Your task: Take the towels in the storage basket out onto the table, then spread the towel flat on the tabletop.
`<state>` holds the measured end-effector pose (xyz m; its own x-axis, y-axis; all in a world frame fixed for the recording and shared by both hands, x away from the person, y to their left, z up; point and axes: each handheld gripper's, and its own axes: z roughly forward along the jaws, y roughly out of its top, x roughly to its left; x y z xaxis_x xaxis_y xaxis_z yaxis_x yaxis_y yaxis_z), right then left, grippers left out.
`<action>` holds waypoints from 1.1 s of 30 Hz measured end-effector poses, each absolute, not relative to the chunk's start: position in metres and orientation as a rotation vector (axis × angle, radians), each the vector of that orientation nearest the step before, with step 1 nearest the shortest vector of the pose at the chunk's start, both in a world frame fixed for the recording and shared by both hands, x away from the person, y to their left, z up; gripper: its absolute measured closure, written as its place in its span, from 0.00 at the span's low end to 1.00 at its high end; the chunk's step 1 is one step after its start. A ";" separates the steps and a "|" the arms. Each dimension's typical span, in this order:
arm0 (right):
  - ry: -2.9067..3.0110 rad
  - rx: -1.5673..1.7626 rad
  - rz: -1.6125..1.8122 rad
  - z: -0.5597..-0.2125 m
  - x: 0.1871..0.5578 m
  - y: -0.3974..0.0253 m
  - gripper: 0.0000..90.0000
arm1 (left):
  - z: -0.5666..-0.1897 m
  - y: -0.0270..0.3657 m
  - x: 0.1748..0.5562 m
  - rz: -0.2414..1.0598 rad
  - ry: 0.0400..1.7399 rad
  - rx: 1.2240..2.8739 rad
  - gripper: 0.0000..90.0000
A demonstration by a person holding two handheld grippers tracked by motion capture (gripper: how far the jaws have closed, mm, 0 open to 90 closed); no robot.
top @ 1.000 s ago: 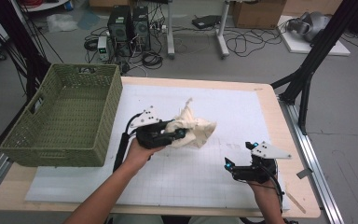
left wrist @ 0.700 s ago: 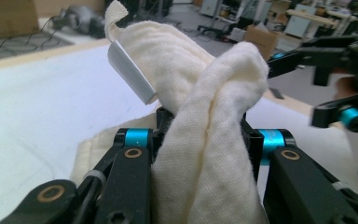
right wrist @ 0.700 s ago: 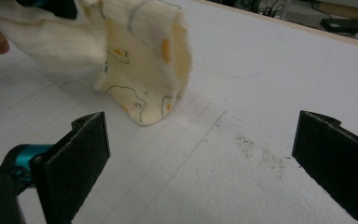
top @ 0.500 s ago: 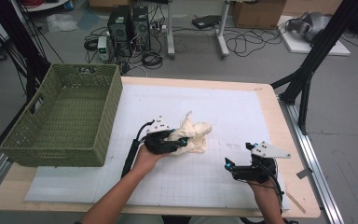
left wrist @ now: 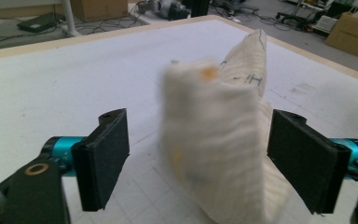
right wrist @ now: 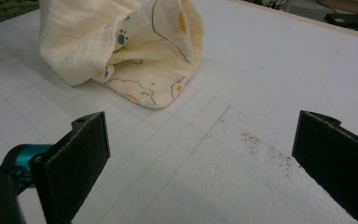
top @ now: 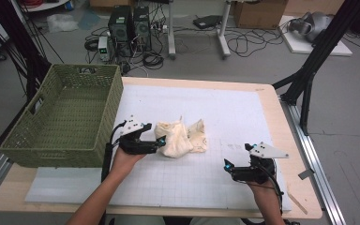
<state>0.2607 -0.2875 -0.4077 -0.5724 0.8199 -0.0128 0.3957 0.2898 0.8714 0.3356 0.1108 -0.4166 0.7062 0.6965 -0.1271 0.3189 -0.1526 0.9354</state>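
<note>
High view: a crumpled cream cloth (top: pixel 180 137) lies mid-table on the white grid mat (top: pixel 225 108), just right of the green basket (top: pixel 63 119), with the left gripper (top: pixel 161 140) at its left edge and the right gripper (top: pixel 227 165) well apart, lower right; the heap runs roughly left-right. Left gripper view: jaws wide open either side of a raised fold of the cloth (left wrist: pixel 214 135), gripping nothing; it looks light, soft and floppy, so that upright ridge is probably the best pinch spot. Right gripper view: jaws wide open and empty, the cloth (right wrist: pixel 130 46) ahead, its flat printed corner pointing toward the camera.
</note>
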 end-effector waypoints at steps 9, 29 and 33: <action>2.109 1.062 1.194 -0.409 0.264 -0.281 0.03 | -0.404 0.134 0.319 0.489 0.797 1.702 0.22; 2.107 1.077 1.168 -0.412 0.266 -0.280 0.03 | -0.399 0.145 0.319 0.498 0.794 1.678 0.22; 2.113 1.078 1.166 -0.413 0.266 -0.279 0.03 | -0.399 0.146 0.319 0.496 0.796 1.670 0.22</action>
